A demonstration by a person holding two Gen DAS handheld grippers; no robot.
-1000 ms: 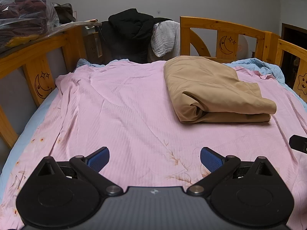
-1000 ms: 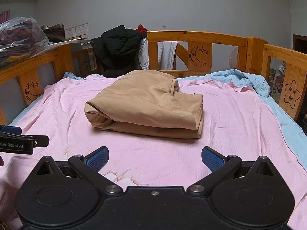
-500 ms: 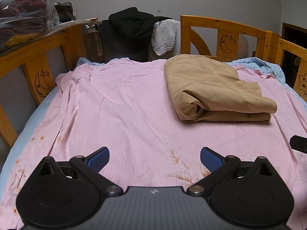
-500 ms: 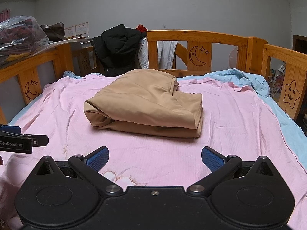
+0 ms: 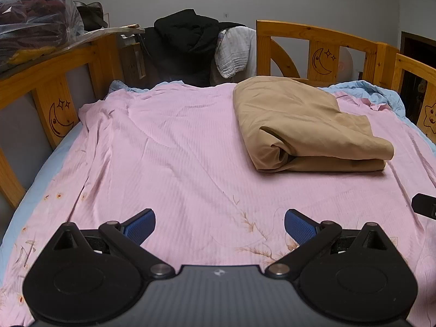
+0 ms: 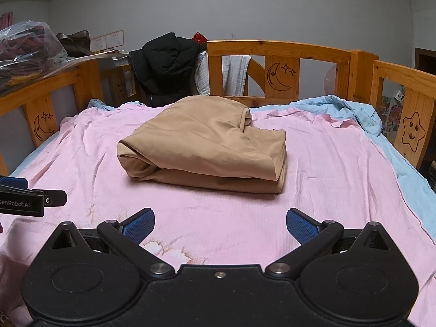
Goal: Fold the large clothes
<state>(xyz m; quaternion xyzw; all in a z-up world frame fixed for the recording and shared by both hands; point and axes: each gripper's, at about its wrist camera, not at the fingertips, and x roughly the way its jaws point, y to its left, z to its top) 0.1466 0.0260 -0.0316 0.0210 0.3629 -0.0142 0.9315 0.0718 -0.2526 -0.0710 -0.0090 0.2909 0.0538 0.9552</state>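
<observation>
A tan garment lies folded in a thick bundle on the pink sheet, toward the far right in the left wrist view; in the right wrist view the tan garment sits at the centre of the pink sheet. My left gripper is open and empty, low over the sheet's near side, left of the bundle. My right gripper is open and empty, in front of the bundle. The left gripper's side shows in the right wrist view.
Wooden bed rails with moon and star carvings enclose the bed. A black jacket and a white cloth hang over the far rail. A plastic bag of clothes sits at far left. A blue blanket bunches at right.
Both grippers have stayed open and nearly still; the view has shifted only slightly. The tan bundle has not moved.
</observation>
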